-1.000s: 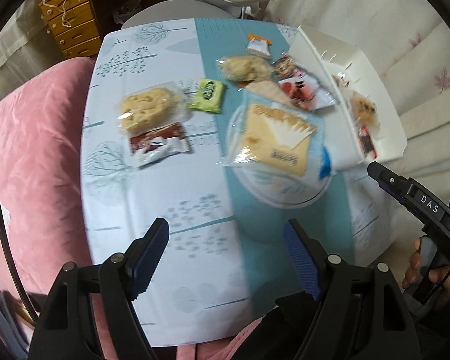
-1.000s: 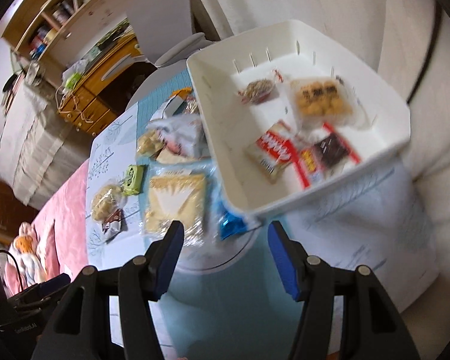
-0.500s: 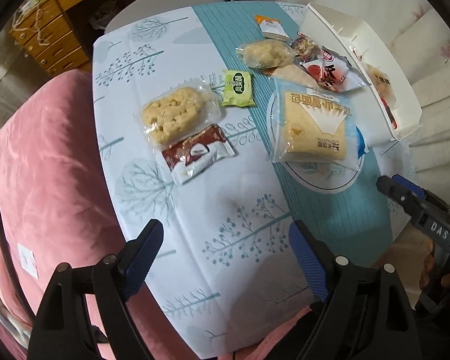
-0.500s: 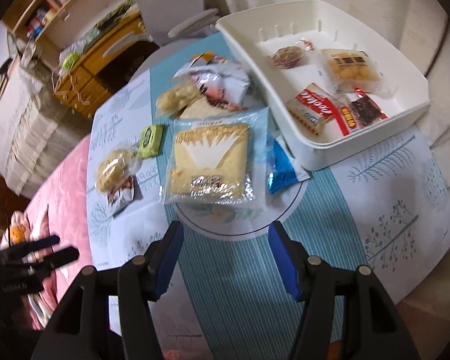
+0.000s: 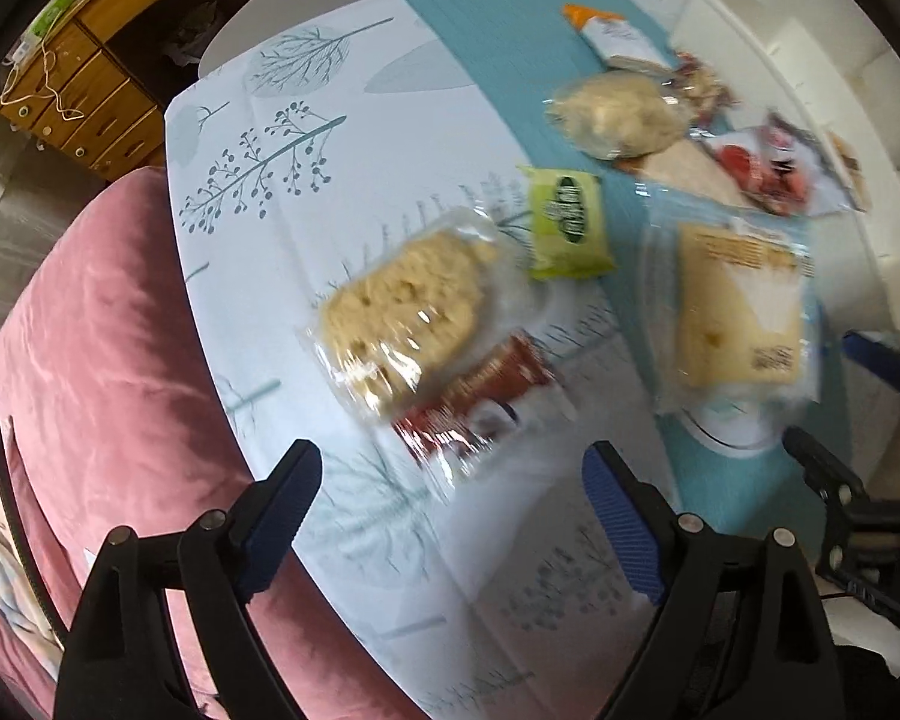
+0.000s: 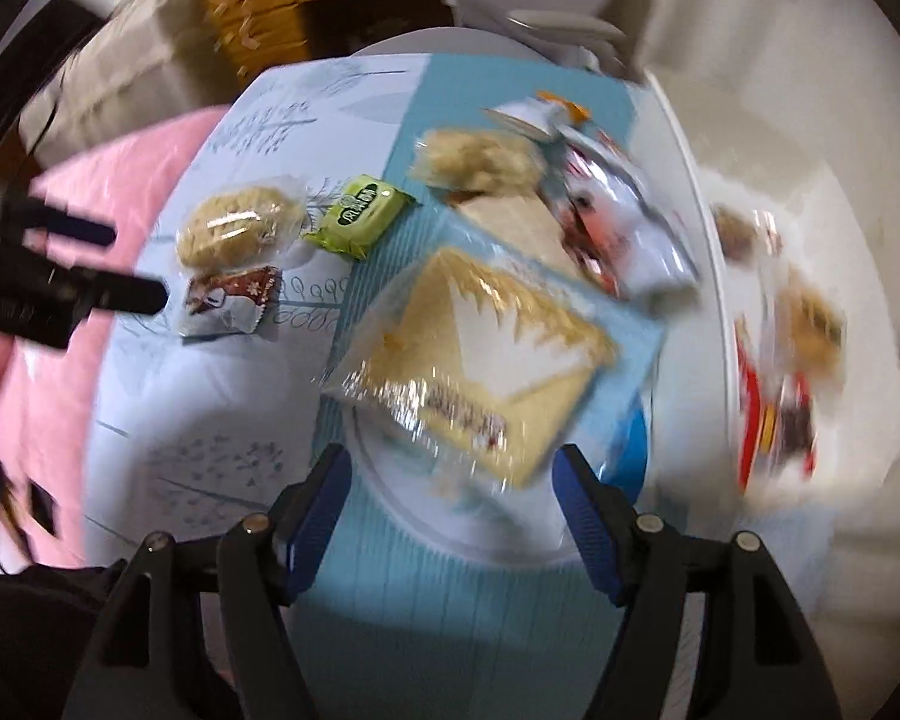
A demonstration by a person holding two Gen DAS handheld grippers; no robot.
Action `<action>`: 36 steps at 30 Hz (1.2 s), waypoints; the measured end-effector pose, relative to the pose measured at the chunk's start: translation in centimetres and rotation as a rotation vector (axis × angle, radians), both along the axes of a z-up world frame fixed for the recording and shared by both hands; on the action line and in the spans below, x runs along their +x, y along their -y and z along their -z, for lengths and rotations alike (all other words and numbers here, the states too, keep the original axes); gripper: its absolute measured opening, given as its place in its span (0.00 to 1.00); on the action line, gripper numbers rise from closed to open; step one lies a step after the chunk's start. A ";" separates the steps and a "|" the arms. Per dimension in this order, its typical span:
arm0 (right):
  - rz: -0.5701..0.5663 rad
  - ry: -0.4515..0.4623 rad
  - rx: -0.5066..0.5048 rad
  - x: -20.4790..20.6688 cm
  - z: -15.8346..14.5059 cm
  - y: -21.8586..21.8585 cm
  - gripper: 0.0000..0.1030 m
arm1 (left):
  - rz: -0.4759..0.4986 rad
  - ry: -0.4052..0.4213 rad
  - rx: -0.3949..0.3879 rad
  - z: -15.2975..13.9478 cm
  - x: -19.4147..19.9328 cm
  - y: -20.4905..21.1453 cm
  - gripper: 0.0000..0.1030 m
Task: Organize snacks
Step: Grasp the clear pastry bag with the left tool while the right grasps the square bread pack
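Note:
Several snack packs lie on a table with a tree-print cloth (image 5: 342,138). My left gripper (image 5: 447,483) is open and empty, just short of a red-brown wrapped snack (image 5: 480,405) and a clear-wrapped crumbly cake (image 5: 402,306). A green packet (image 5: 567,228) lies beyond them. My right gripper (image 6: 450,480) is open and empty, close above the near edge of a large flat yellow cake pack (image 6: 486,360). A white tray (image 6: 708,324) at the right holds several snacks, blurred.
A pink cushion (image 5: 102,372) borders the table's left edge. A round bun pack (image 5: 618,114), a red-and-white bag (image 5: 774,162) and an orange-tipped sachet (image 5: 612,30) lie at the far side. A wooden drawer unit (image 5: 84,102) and a grey chair stand beyond.
Both grippers have moved forward and lower toward the snacks, the left toward the red-brown snack, the right swinging left from the tray to the yellow cake pack. Both stayed open.

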State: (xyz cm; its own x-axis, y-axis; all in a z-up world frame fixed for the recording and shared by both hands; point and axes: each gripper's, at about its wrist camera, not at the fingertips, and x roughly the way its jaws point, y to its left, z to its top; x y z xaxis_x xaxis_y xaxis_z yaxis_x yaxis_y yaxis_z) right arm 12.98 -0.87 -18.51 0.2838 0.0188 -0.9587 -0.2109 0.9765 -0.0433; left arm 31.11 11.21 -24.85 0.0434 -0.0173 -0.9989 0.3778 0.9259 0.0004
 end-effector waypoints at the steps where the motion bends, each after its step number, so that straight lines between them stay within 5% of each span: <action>1: -0.035 0.004 -0.023 0.4 0.2 -0.5 0.73 | -0.001 -0.005 0.009 0.5 0.4 0.0 0.88; 4: -0.126 0.011 -0.121 1.6 1.1 -1.7 0.84 | 0.002 -0.025 0.041 2.1 1.8 0.1 0.89; 12: -0.227 -0.036 -0.196 4.4 3.8 -2.1 0.91 | -0.003 -0.067 0.063 5.0 4.1 0.5 0.89; 16: -0.201 -0.075 -0.143 5.9 4.8 -1.1 1.00 | -0.011 -0.078 0.070 6.2 5.1 0.6 0.89; 25: -0.137 -0.110 -0.044 9.3 6.2 -0.4 1.00 | -0.044 -0.068 0.022 7.2 6.5 0.0 0.89; 36: -0.118 -0.148 -0.069 10.0 7.5 -1.6 1.00 | -0.110 -0.043 -0.004 8.8 7.7 -0.8 0.89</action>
